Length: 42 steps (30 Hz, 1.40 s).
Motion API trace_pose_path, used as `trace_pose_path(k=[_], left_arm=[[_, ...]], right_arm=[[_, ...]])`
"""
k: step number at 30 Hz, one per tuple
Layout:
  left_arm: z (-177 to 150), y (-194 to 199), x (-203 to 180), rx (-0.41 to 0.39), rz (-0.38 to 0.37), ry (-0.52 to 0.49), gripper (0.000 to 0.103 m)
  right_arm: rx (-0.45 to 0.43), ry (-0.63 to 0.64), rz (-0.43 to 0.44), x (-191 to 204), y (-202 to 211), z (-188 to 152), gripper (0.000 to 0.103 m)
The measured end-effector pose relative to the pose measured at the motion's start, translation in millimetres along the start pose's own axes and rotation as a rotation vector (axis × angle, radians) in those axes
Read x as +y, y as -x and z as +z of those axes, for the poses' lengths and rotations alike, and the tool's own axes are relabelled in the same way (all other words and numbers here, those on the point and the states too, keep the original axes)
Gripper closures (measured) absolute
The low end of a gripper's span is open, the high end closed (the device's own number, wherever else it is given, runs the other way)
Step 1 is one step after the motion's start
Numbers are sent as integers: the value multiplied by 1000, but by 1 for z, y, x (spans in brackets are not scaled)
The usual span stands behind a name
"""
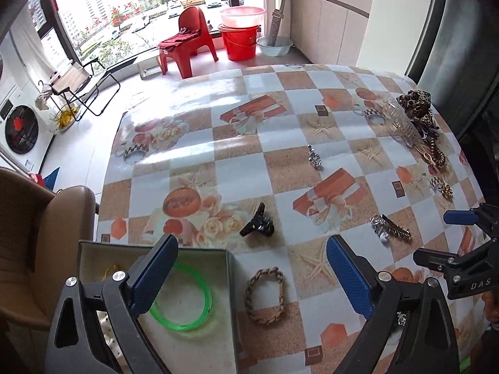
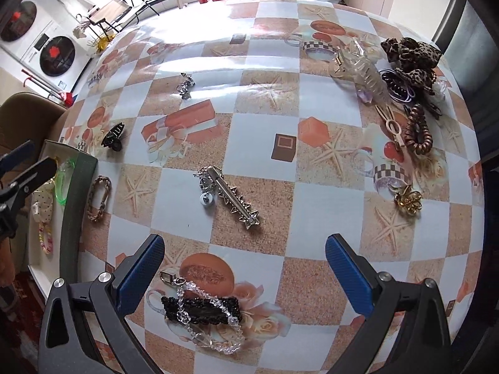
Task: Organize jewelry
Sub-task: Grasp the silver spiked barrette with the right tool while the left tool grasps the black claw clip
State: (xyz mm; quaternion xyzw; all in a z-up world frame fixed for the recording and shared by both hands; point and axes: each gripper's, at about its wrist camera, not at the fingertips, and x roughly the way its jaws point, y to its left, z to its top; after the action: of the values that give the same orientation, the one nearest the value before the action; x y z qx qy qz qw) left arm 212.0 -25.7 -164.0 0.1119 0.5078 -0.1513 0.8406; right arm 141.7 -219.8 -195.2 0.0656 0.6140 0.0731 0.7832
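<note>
A grey box (image 1: 232, 280) at the table's near left edge holds a green bangle (image 1: 184, 299); it also shows in the right wrist view (image 2: 78, 205). My left gripper (image 1: 249, 277) is open and empty above the box's right wall and a braided bracelet (image 1: 265, 294). A black claw clip (image 1: 258, 226) lies just beyond. My right gripper (image 2: 244, 271) is open and empty above a black beaded clip with a crystal bracelet (image 2: 202, 310). A silver star barrette (image 2: 230, 196) lies ahead of it.
A small silver charm (image 2: 185, 85) lies mid-table. A gold flower brooch (image 2: 407, 201), a brown coil tie (image 2: 418, 132), a clear claw clip (image 2: 365, 71) and a leopard scrunchie (image 2: 411, 53) crowd the far right. A brown chair (image 1: 37, 237) stands left of the table.
</note>
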Motion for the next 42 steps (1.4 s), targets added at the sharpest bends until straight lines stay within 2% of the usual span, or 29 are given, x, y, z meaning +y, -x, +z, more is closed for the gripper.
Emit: trace_pose_path(k=[1, 3, 5, 9, 12, 15, 17, 20, 23, 24, 25, 27, 30, 31, 33, 37, 42], left_arm=[[4, -5, -3, 2, -5, -15, 13], [12, -18, -9, 27, -16, -46, 20], [18, -32, -13, 46, -26, -62, 20], [28, -51, -17, 70, -47, -72, 20], [32, -66, -18, 98, -39, -87, 20], [33, -80, -15, 140, -40, -83, 27], [32, -87, -11, 172, -63, -70, 27], [28, -98, -12, 216, -55, -92, 27], [24, -103, -13, 245, -55, -103, 28], [22, -105, -14, 253, -58, -104, 35], [22, -105, -14, 253, -69, -99, 37], [23, -105, -16, 257, -73, -96, 41], [24, -103, -22, 254, -83, -108, 58], [25, -102, -24, 253, -86, -112, 67], [26, -102, -27, 257, -91, -114, 75], [25, -98, -30, 250, -109, -103, 77], [26, -77, -39, 205, -127, -71, 77]], right_arm=[[1, 5, 0, -1, -2, 1, 2], [12, 17, 0, -3, -7, 5, 8], [18, 31, 5, -3, -11, 7, 10], [33, 95, -18, 1, -21, 12, 27], [41, 139, -35, 6, -27, 14, 34], [47, 178, -52, 12, -33, 15, 41], [41, 192, -62, 14, -34, 16, 42], [32, 213, -74, 17, -34, 17, 42], [20, 242, -94, 22, -36, 19, 47], [15, 253, -103, 24, -37, 20, 50], [11, 261, -103, 25, -38, 22, 51], [9, 272, -98, 26, -37, 23, 62], [-2, 287, -106, 27, -37, 24, 79], [-1, 286, -102, 28, -37, 24, 82], [0, 279, -96, 27, -38, 24, 86], [-2, 251, -83, 25, -39, 23, 87], [-13, 166, -36, 8, -28, 19, 90]])
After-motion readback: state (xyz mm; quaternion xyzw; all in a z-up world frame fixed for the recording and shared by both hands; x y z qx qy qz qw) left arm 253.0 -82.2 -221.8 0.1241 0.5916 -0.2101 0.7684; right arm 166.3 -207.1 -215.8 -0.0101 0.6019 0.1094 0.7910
